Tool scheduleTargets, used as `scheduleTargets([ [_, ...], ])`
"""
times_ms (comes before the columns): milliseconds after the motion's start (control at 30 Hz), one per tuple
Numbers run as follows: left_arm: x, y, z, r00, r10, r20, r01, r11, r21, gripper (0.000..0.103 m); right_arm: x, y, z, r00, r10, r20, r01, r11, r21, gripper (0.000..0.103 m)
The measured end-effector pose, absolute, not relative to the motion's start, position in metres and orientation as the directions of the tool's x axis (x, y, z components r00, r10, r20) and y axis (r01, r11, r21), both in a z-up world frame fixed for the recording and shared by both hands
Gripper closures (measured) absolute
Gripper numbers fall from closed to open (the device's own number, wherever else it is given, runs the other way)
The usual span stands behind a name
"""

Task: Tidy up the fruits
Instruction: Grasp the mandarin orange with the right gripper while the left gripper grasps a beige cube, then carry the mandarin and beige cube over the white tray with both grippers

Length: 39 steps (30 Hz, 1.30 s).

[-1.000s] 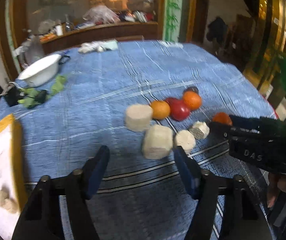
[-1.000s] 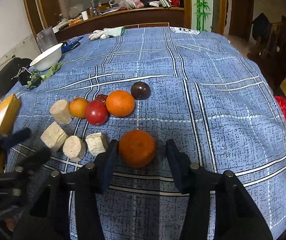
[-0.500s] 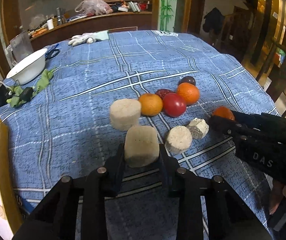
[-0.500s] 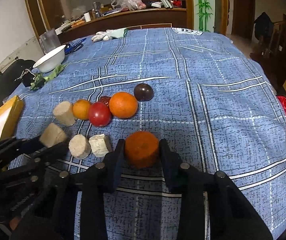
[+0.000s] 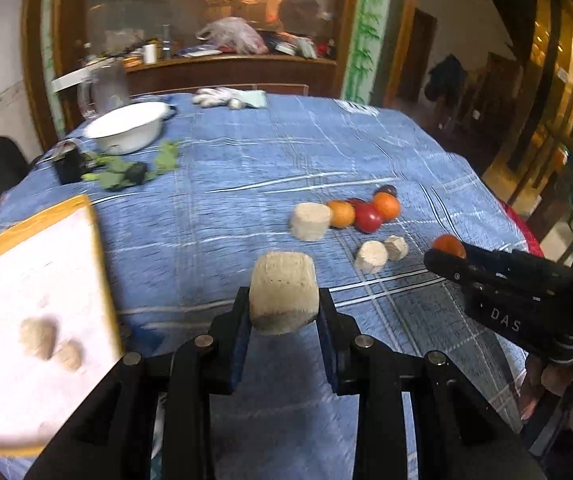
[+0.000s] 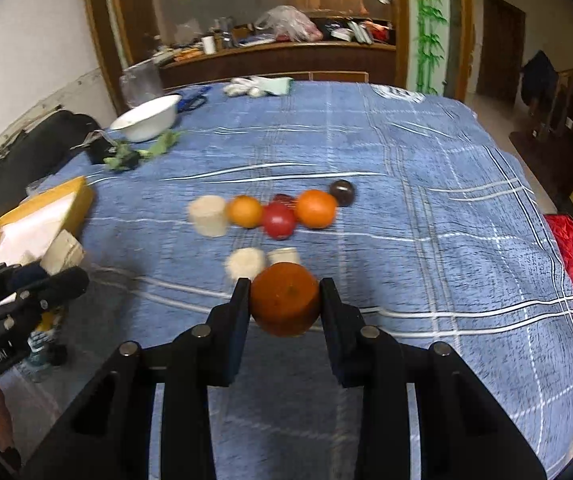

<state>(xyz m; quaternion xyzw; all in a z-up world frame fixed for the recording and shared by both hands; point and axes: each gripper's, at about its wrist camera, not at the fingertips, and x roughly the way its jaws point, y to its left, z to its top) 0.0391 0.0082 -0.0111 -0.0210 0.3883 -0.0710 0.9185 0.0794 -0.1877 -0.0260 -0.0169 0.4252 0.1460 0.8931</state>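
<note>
Pale beige and rough, the cut cylinder piece sits clamped between the fingers of the left gripper, lifted over the blue checked cloth of the desk. The right gripper is closed on a dark orange fruit, low in the centre of its view.

The risk, I think, is a slip. The orange fruit is round and held only at two small spots, so a quick swing may roll it out. The beige piece looks crumbly, and too much squeeze may break it. The yellow-edged tray at the left of the frame holds two small pieces already; a careless drop may hit them. The two grippers are also near each other and could collide.

Readable writing: "DAS" in the left wrist view on the right gripper body, and blurred letters, maybe "GenRobot.AI", at the lower left of the right wrist view.
</note>
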Motion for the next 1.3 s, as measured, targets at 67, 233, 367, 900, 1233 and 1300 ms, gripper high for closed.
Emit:
scheduleTargets([
  [67, 0.029, 0.022, -0.004, 0.702, -0.132, -0.7, 0.085, 0.991, -0.101, 0.072, 0.07, -0.177, -0.02, 0.597, 0.269, -0.756, -0.299, 0.949, 0.101, 0.067],
  [233, 0.002, 0.071, 0.011, 0.735, -0.048, -0.677, -0.031, 0.994, -0.103, 0.072, 0.049, -0.142, -0.004, 0.595, 0.334, -0.731, -0.371, 0.921, 0.119, 0.067],
  [367, -0.018, 0.119, 0.018, 0.749, 0.031, -0.661, -0.144, 0.983, -0.117, 0.072, 0.038, -0.102, 0.006, 0.575, 0.396, -0.716, -0.445, 0.886, 0.133, 0.067],
  [900, -0.051, 0.253, 0.006, 0.646, 0.305, -0.7, -0.486, 0.871, -0.068, 0.073, 0.028, 0.036, 0.005, 0.457, 0.553, -0.696, -0.624, 0.758, 0.192, 0.067],
  [1233, -0.056, 0.282, -0.014, 0.584, 0.326, -0.743, -0.53, 0.847, -0.045, 0.073, 0.049, 0.075, -0.025, 0.403, 0.525, -0.75, -0.625, 0.756, 0.194, 0.066],
  [1300, -0.055, 0.284, -0.016, 0.575, 0.334, -0.747, -0.535, 0.844, -0.034, 0.073, 0.052, 0.077, -0.029, 0.393, 0.521, -0.758, -0.623, 0.757, 0.198, 0.066],
])
